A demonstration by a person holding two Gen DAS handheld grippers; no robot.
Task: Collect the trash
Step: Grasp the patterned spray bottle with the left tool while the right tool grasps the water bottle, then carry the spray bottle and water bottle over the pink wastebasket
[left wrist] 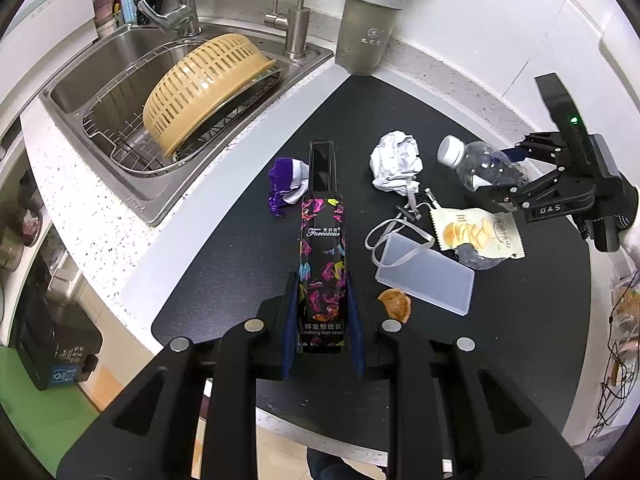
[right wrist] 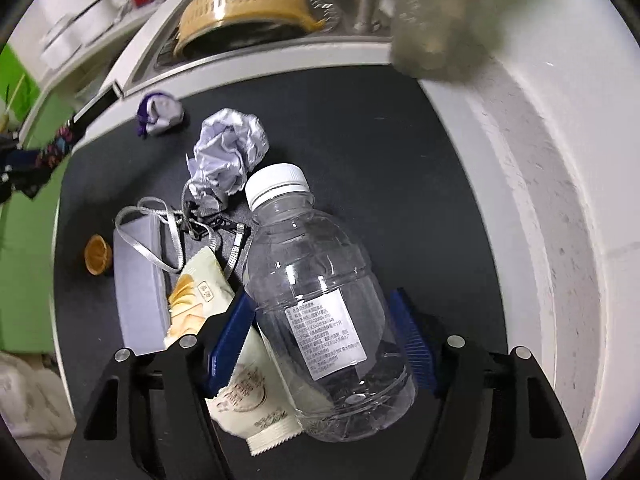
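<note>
My left gripper [left wrist: 322,280] is shut on a tall black box of hair cream [left wrist: 322,232] with a colourful pattern, held over the black mat [left wrist: 224,264]. My right gripper [right wrist: 322,300] has its blue pads against both sides of a clear plastic bottle [right wrist: 316,296] with a white cap; the left wrist view shows that gripper [left wrist: 496,172] and the bottle [left wrist: 484,164] at the right. On the mat lie crumpled paper [left wrist: 396,160] [right wrist: 230,148], a snack wrapper [left wrist: 476,232] [right wrist: 240,364], a purple-and-white wrapper [left wrist: 288,184] [right wrist: 160,114] and a small orange cup-like scrap [left wrist: 395,304] [right wrist: 97,256].
A clear flat case [left wrist: 426,276] with a grey lanyard [left wrist: 384,236] lies by the snack wrapper. A steel sink [left wrist: 80,80] holds a yellow colander [left wrist: 200,84] on a wire rack. A grey lidded cup [left wrist: 366,24] stands at the back against the white wall.
</note>
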